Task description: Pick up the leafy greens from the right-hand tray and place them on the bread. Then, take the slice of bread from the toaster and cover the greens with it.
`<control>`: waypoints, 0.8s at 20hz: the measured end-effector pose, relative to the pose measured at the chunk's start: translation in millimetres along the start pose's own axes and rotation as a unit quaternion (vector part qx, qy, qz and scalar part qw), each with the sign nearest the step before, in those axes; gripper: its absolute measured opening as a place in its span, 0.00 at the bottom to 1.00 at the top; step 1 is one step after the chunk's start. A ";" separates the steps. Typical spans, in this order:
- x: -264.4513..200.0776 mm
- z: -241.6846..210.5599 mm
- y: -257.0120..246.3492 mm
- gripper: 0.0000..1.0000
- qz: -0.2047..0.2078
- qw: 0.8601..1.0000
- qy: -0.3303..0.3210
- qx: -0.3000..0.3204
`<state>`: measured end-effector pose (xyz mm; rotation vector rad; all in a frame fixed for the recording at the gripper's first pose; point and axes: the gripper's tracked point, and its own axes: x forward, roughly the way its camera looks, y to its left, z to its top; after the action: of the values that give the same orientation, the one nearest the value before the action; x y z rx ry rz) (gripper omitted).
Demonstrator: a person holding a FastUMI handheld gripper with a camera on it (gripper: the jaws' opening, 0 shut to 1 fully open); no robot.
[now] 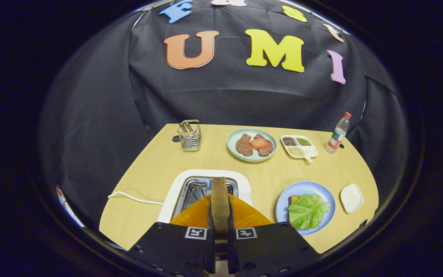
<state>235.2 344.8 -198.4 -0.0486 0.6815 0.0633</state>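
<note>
Bread (220, 204) is standing on edge between the two fingers of the gripper (220, 231), and both fingers are pressing on its flat sides, so the gripper is pinching the slice; the slice is rising ahead of the fingers, its brown crust edge facing the camera. Directly beyond and beneath it, the white toaster (206, 192) is sitting on the wooden table (156, 169), its metal-lined slots showing on either side of the held slice, and a white cord (133, 197) is trailing from its left side across the tabletop. Just to the right of the fingers, a blue plate (306, 190) is carrying the leafy greens (308, 211), which are lying over another slice of bread (293, 199), of which one brown corner is peeking out at the leaf's left edge. Beside that plate, further right, a small white dish (351, 197) is resting near the table's edge. Well beyond the fingers, at the far side of the table, a pale green plate (237, 134) is holding two pieces of meat with a tomato slice (259, 142) on top; to its right a white divided tray (299, 146) is holding grains or seeds in separate compartments, and a plastic bottle (338, 134) with a red cap is standing upright beside it. At the far left, a wire basket (189, 135) is standing on the table.
</note>
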 end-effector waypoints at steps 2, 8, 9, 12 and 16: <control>-10.5 9.1 -1.8 0.10 -0.001 1.000 -0.009 0.001; -53.3 47.1 6.1 0.06 0.023 0.999 -0.047 0.000; -62.9 55.4 4.9 0.06 0.026 0.998 -0.056 -0.002; -88.5 76.9 -3.5 0.06 0.033 0.996 -0.077 -0.006; -112.1 96.4 -29.9 0.06 0.031 0.995 -0.093 -0.003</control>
<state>211.1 316.6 -52.2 -0.0265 0.4960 0.1271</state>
